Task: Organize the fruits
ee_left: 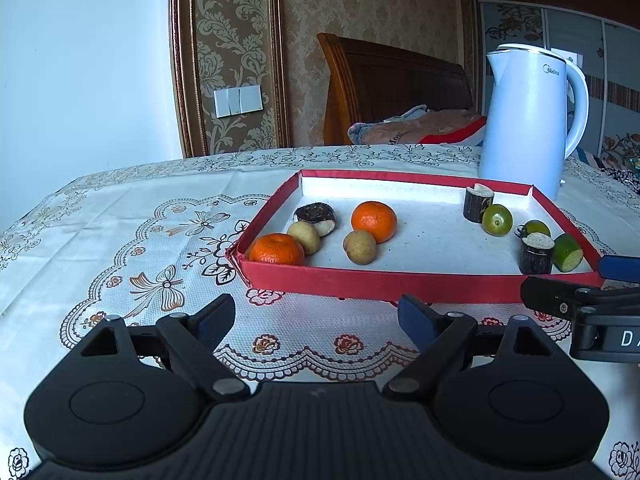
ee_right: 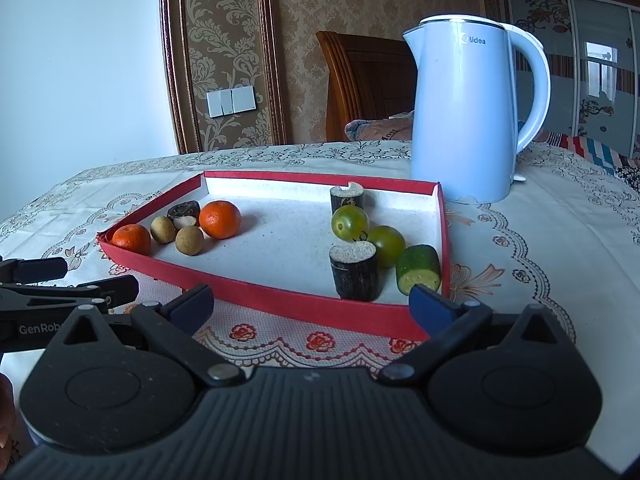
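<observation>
L gripper (ee_left: 316, 316) & R gripper (ee_right: 312, 304) both gape empty at 6 o'clock of red tray (ee_left: 360, 280); oranges (ee_left: 374, 221) at tray's 9, green fruits (ee_right: 350, 222) at 3.

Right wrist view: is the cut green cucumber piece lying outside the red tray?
No, the cucumber piece lies inside the red tray, in its near right corner.

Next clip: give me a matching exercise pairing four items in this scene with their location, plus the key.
Items:
1. kettle
2. cucumber piece
3. two oranges
4. left gripper

Places:
A. left end of the red tray
B. on the tablecloth, behind the tray's far right corner
C. near right corner of the tray
D. in front of the tray, jaws open and empty

Pairs: 1-B, 2-C, 3-A, 4-D
</observation>
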Demonstrator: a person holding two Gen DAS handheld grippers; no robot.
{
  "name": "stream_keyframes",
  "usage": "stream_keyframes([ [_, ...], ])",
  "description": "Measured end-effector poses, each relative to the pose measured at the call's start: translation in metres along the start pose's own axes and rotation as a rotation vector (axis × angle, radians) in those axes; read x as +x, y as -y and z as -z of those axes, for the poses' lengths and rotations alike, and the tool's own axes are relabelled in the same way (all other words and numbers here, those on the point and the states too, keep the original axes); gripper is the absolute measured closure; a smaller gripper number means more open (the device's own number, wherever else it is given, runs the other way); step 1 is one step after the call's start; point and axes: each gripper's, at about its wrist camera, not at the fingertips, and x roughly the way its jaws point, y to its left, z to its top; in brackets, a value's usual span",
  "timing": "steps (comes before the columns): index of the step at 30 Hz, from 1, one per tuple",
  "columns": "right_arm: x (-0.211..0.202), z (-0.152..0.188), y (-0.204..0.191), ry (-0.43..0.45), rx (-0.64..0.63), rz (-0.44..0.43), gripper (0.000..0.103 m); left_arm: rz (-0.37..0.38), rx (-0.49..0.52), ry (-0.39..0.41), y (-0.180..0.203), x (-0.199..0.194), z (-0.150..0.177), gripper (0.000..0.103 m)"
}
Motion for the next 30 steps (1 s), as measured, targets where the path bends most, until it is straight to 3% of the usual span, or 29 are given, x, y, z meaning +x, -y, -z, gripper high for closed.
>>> stream_keyframes([
  [30, 0.0001, 0.0000, -0.0002, -0.002, 0.000, 0.000, 0.000, 0.002, 0.021, 0.023, 0.0027, -0.0029, 0.0002, 0.014],
])
